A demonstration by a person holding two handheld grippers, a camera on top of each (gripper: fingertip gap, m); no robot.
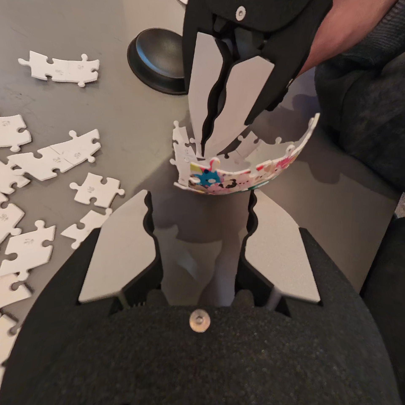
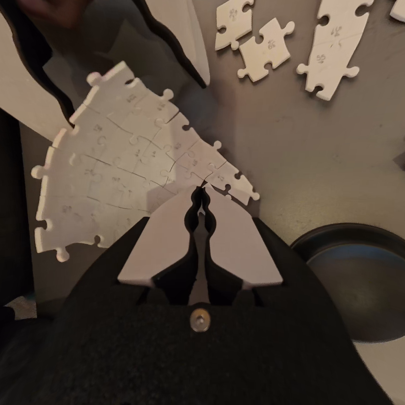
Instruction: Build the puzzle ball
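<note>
Between the right gripper's (image 2: 201,190) clenched jaws sits the rim of the half-built puzzle ball (image 1: 238,173), a curved shell of joined pieces, white inside and printed with bright cartoon figures outside, held up off the grey counter (image 1: 131,122). Just below it the left gripper (image 1: 199,197) hovers with its jaws spread wide, grasping nothing. Off to the left, loose white puzzle pieces (image 1: 96,190) lie scattered face down, some already joined in short strips. Farther back a black round stand (image 1: 157,65) rests on the counter.
</note>
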